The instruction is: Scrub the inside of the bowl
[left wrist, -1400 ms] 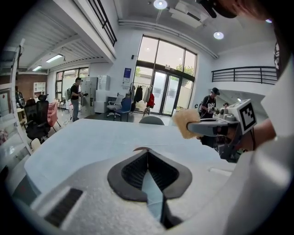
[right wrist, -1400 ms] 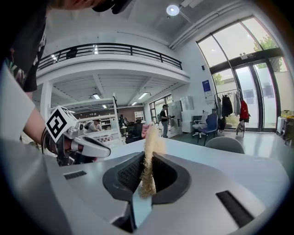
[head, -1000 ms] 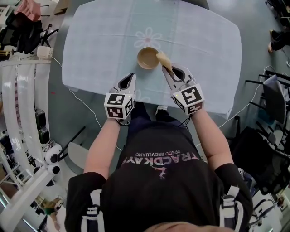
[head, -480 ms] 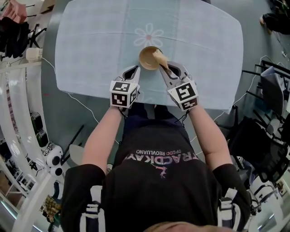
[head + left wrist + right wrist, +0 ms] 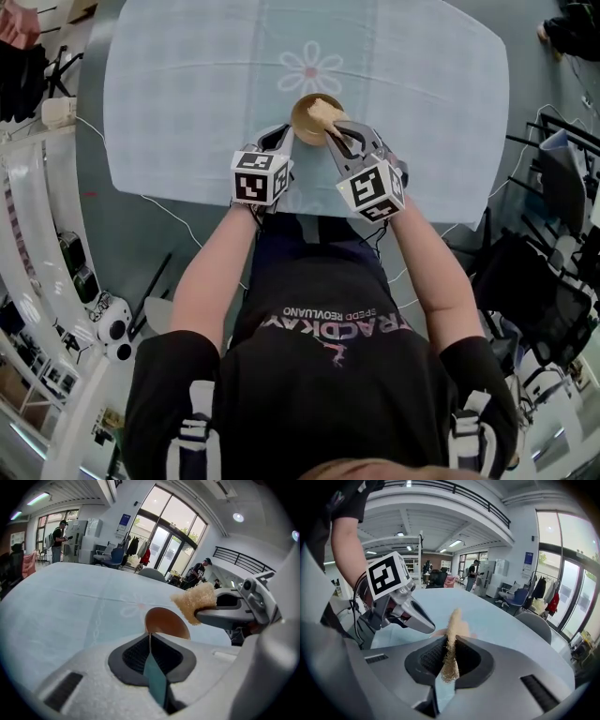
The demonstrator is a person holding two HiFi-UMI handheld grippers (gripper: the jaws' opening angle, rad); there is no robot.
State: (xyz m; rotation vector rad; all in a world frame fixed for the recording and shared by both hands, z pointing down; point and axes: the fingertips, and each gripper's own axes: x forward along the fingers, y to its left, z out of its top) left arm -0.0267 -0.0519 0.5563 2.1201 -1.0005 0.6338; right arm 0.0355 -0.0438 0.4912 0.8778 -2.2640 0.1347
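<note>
1. Two grips are set. My left gripper (image 5: 150,641) has its fingers pinched tight on the near rim of the small round brown wooden bowl (image 5: 309,120), steadying it.
2. The bowl sits on the pale blue cloth-covered bench (image 5: 187,84), close to its near edge and about midway along.
3. My right gripper (image 5: 449,644) has its fingers squeezed narrow on a coarse tan sponge (image 5: 452,625), whose free end hangs at the bowl's mouth.
4. I judge the step in hand to be bringing the sponge into the bowl.
5. The next move calls for pressing the sponge onto the inner wall and sweeping round while the left holds firm.

The bowl (image 5: 306,122) is tan-brown, the sponge (image 5: 323,110) paler beige. The table (image 5: 187,94) is pale blue with a white flower. The left tool (image 5: 283,136) and right tool (image 5: 332,133) are grey with black-and-white square markers.
</note>
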